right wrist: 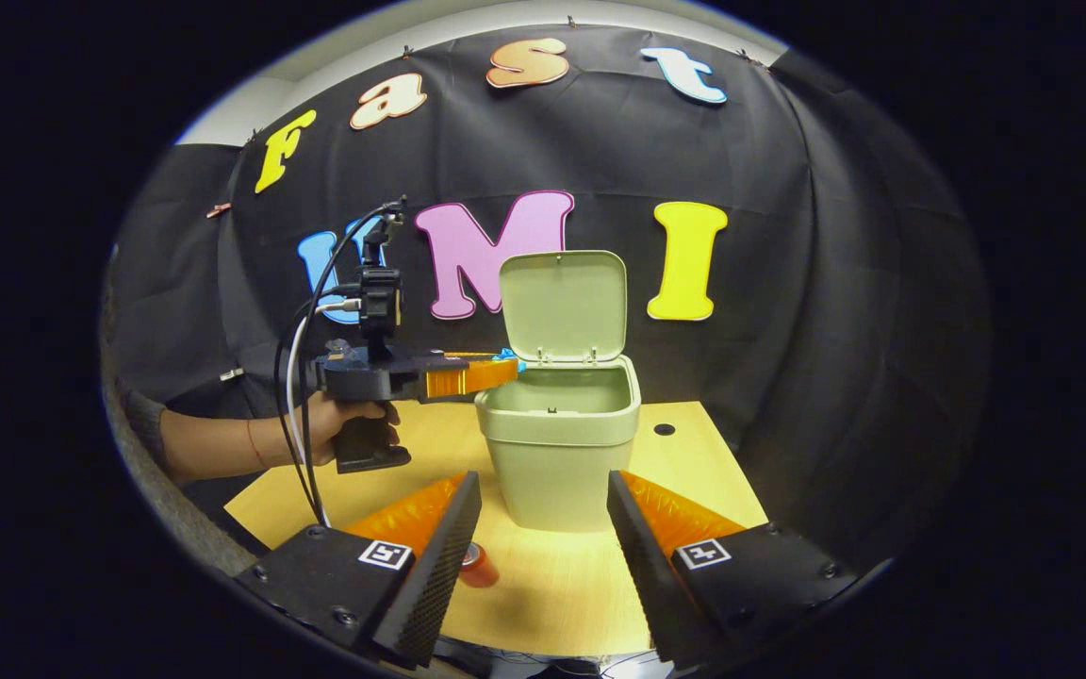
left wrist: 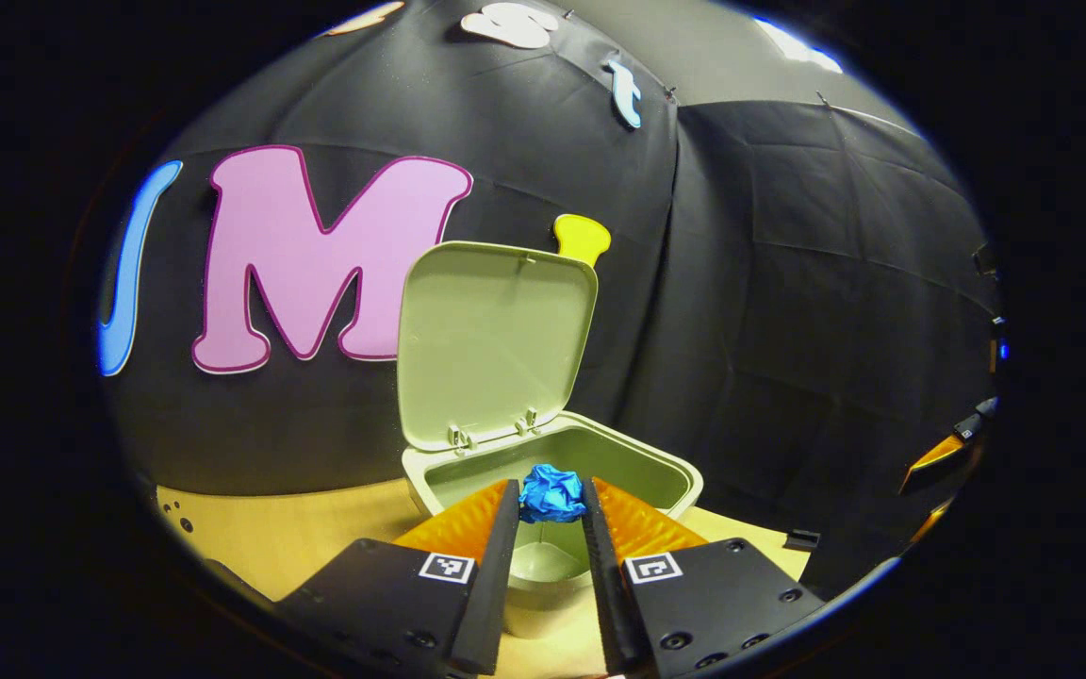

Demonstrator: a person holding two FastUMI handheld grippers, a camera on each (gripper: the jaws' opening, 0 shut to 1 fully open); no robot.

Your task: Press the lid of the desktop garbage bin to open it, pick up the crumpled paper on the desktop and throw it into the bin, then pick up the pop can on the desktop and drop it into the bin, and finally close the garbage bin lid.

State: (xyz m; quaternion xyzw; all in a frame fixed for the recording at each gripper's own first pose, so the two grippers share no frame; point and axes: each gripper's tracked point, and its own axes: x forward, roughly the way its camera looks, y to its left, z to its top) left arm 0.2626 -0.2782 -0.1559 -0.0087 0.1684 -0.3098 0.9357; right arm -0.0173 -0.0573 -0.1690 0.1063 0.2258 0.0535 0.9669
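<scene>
Left gripper (left wrist: 551,500), jaws pinching blue crumpled paper (left wrist: 551,493), hovers over the open green garbage bin (right wrist: 557,443). Right gripper (right wrist: 543,509) jaws spread above the tabletop (right wrist: 581,585) near a pop can (right wrist: 477,564).

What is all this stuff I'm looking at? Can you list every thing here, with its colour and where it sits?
Bin: one, pale green, standing on the table toward the back.
Bin lid: one, pale green, hinged up and open.
Crumpled paper: one, blue, pinched between the left gripper's fingers over the bin's front rim.
Can: one, red, on the table near the right gripper, partly hidden by a finger.
Table: one, light wood, with a small dark hole right of the bin.
Hand: one, holding the left gripper's handle.
Left gripper: one, shut on the paper.
Right gripper: one, open, low before the bin.
</scene>
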